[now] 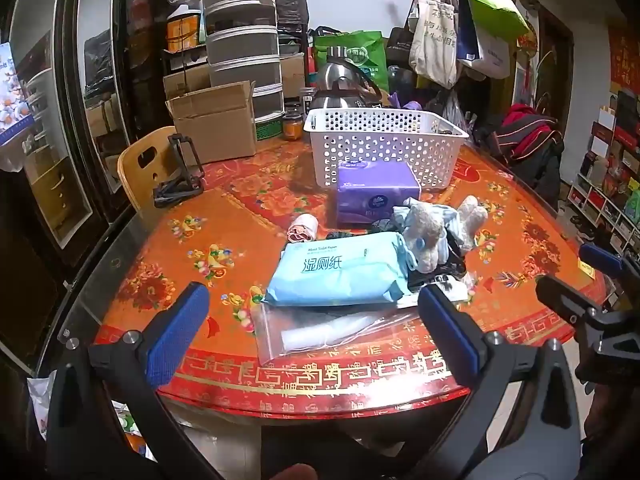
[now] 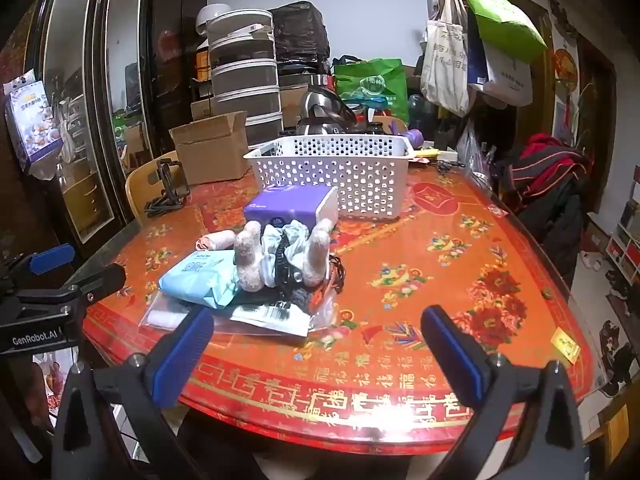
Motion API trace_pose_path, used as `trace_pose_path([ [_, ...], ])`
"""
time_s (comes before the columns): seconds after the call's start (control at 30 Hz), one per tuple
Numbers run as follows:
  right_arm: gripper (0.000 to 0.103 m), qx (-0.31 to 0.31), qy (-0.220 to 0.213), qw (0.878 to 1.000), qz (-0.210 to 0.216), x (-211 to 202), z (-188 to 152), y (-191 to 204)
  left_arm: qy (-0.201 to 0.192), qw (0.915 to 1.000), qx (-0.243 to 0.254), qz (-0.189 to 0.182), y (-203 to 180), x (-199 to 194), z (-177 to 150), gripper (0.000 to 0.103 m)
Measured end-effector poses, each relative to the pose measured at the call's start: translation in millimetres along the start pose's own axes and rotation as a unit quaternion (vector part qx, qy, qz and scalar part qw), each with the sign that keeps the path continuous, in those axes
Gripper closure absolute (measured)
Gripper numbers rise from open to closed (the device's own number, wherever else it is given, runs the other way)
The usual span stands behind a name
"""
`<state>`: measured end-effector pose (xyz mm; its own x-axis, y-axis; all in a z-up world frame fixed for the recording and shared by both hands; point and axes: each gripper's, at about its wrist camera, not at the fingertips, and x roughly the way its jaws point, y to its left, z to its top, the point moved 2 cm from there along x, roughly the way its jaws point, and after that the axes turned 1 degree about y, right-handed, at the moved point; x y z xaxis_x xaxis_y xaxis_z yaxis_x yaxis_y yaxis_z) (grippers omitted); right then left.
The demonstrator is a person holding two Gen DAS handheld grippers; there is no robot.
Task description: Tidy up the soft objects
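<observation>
A pile of soft things lies mid-table: a light blue wet-wipes pack (image 1: 338, 276) (image 2: 200, 278), a grey plush toy (image 1: 430, 232) (image 2: 280, 256), a purple tissue pack (image 1: 376, 190) (image 2: 292, 208), a small pink roll (image 1: 303, 227) (image 2: 214, 240) and a clear zip bag (image 1: 320, 330). A white perforated basket (image 1: 380, 140) (image 2: 336, 168) stands behind them. My left gripper (image 1: 312, 320) is open and empty, just in front of the wipes pack. My right gripper (image 2: 316, 344) is open and empty over the table's front edge, right of the pile.
A cardboard box (image 1: 216, 120), a black phone stand (image 1: 180, 176), a steel kettle (image 1: 340, 84) and stacked storage drawers (image 1: 244, 48) stand at the back. A wooden chair (image 1: 148, 168) is at the left. Clothes (image 2: 548, 176) are heaped at the right. Bags hang on a rack (image 2: 472, 60).
</observation>
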<state>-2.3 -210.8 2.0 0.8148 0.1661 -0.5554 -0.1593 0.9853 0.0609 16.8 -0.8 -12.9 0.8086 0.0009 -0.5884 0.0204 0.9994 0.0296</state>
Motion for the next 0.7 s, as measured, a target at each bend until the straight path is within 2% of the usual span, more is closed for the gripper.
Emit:
trace_pose_path([
  [0.7, 0.0, 0.001, -0.002, 1.0, 0.0, -2.1, -0.3, -0.8, -0.002, 1.0, 0.003, 0.001, -0.8, -2.2, 1.3, 0.0],
])
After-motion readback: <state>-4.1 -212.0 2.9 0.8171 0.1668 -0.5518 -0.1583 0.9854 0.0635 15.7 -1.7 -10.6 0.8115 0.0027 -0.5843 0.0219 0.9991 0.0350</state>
